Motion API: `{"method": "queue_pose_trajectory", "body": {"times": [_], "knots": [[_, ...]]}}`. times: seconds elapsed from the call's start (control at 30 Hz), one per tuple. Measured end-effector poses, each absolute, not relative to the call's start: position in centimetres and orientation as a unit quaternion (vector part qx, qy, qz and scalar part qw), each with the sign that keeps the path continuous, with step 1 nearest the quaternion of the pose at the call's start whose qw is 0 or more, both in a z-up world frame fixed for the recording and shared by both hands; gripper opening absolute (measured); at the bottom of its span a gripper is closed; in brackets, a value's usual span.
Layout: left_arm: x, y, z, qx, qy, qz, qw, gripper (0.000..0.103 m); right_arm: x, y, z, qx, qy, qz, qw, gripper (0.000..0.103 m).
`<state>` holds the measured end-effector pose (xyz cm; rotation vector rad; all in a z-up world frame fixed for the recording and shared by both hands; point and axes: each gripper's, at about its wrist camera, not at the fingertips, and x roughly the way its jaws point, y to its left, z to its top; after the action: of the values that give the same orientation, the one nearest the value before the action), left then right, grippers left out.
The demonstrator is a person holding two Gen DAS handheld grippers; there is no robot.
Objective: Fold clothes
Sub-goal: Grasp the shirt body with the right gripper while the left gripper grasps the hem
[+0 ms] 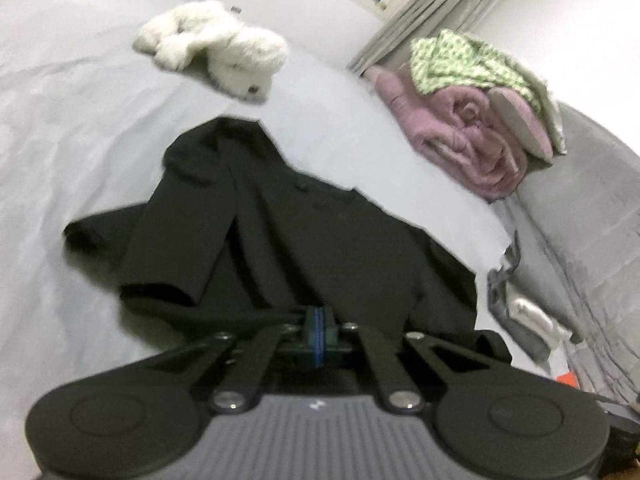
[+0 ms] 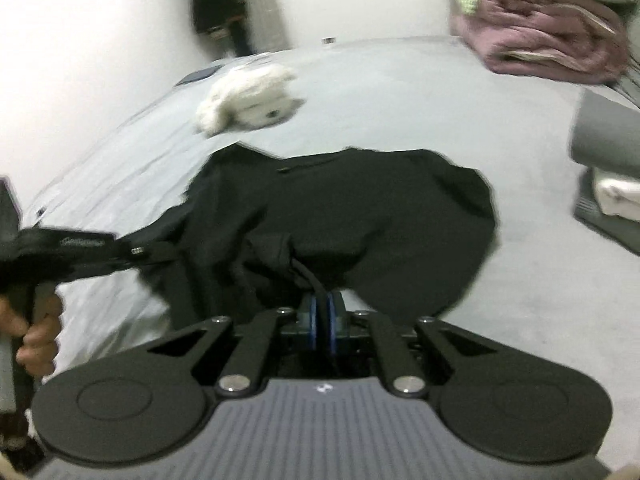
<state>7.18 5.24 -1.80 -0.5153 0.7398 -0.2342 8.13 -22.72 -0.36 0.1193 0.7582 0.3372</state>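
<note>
A black shirt (image 1: 288,240) lies spread on the pale grey bed sheet (image 1: 60,140), one sleeve folded across its body. My left gripper (image 1: 319,320) is shut at the shirt's near hem; its blue pads meet and I cannot tell whether cloth is between them. In the right wrist view the same black shirt (image 2: 360,208) lies bunched, and my right gripper (image 2: 322,306) is shut on a fold of its cloth near the near edge. The left gripper's body (image 2: 80,252), held by a hand, shows at the left of that view.
A white plush toy (image 1: 224,48) lies beyond the shirt. A rolled pink blanket (image 1: 472,136) with a green patterned cloth (image 1: 468,60) on top sits at the right. A grey quilted cover (image 1: 592,208) runs along the bed's right side. Curtains and a window are behind.
</note>
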Motion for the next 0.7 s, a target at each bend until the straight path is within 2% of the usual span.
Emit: {"method": "queue_pose_trajectory", "body": {"times": [0.43, 0.57, 0.63, 0.67, 0.7], "knots": [[11.4, 2.9, -3.3, -0.242, 0.309, -0.097, 0.914, 0.0, 11.4, -27.5, -3.7, 0.084, 0.391, 0.066, 0.914, 0.004], [11.9, 2.4, -4.6, -0.229, 0.331, -0.087, 0.911, 0.0, 11.6, -28.0, -4.7, 0.088, 0.405, 0.06, 0.908, 0.004], [11.8, 2.2, -4.8, -0.221, 0.344, -0.084, 0.909, 0.001, 11.3, -28.1, -4.5, 0.086, 0.403, 0.066, 0.909, 0.006], [11.5, 2.1, -4.4, -0.214, 0.345, -0.088, 0.91, 0.005, 11.1, -28.1, -4.4, 0.085, 0.402, 0.068, 0.909, 0.007], [11.1, 2.1, -4.0, -0.207, 0.346, -0.091, 0.91, 0.007, 10.9, -28.2, -4.2, 0.085, 0.401, 0.071, 0.909, 0.011]]}}
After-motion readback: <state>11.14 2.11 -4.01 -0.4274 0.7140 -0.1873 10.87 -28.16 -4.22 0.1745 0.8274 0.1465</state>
